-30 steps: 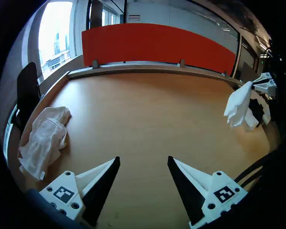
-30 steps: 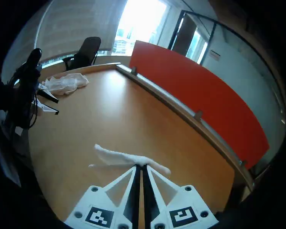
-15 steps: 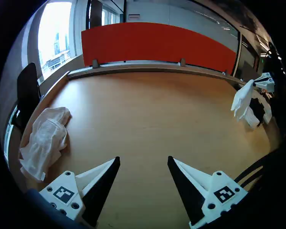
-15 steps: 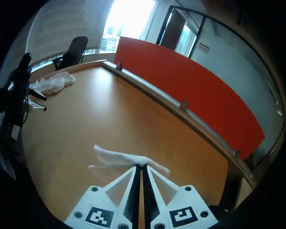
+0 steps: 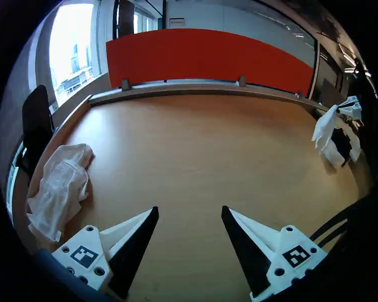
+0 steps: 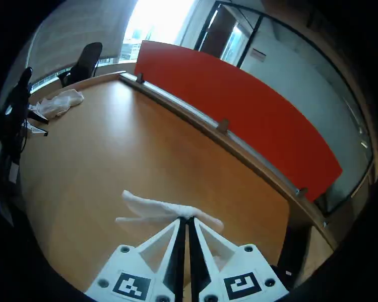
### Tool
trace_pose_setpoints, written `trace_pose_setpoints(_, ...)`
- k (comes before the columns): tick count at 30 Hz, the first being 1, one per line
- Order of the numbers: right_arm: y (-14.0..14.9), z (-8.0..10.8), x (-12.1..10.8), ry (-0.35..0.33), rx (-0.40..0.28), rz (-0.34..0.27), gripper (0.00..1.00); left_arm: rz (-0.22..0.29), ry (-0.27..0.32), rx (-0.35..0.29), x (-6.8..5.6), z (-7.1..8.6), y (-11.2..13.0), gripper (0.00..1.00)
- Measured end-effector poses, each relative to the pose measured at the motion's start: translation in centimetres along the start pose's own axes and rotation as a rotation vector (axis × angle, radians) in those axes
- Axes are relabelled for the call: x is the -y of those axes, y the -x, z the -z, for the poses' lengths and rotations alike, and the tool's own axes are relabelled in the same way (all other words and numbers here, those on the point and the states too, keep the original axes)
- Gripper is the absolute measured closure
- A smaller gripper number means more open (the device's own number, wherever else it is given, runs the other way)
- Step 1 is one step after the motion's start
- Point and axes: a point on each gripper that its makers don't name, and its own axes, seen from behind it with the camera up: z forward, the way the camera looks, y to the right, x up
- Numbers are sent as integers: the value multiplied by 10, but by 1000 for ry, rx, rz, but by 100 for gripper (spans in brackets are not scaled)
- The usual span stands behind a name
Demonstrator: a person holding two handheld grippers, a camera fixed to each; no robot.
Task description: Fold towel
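**Right gripper holds the towel aloft; left gripper waits open**

The right gripper point(image 6: 187, 220) has its two fingers pressed together on a white towel point(image 6: 161, 210), and the cloth bunches and spills out past the fingertips. In the left gripper view the same towel hangs down from that gripper, over the far right edge of the desk, limp and gathered, not spread. Pinching it by an edge and lifting it this way probably lets the cloth drop under its own weight so that a second corner can be found.

The left gripper point(image 5: 189, 234) is spread wide, with nothing between its fingers. It is low over the near part of the desk and points across the bare wood. It is well apart from the towel, and looks ready to take a free corner once one is offered. The fold itself has not begun.

A crumpled white cloth point(image 5: 60, 191) lies in a heap at the desk's left edge, away from both grippers.

The wooden desk point(image 5: 199, 146) is broad, smooth and pale brown, which gives ample flat room to lay the towel out. An orange partition point(image 5: 209, 55) runs along its far side. A black office chair point(image 5: 35, 126) stands beyond the left edge, a bright window point(image 5: 70, 45) is behind it, and glass walls enclose the room.
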Motion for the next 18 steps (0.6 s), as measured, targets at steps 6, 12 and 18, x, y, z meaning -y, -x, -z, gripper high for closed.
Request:
trace_pose_setpoints(6, 13, -1, -27, 28, 19, -14, 96, -2, -2, 4, -3, -5, -3, 8)
trace_pose_setpoints(12, 25, -3, -54, 56, 38, -33, 96, -7, -4, 9, -6, -9, -5, 8)
trace_pose_setpoints(18, 36, -5, -82, 83, 58, -46, 96, -10, -8, 14, -8, -13, -8, 8)
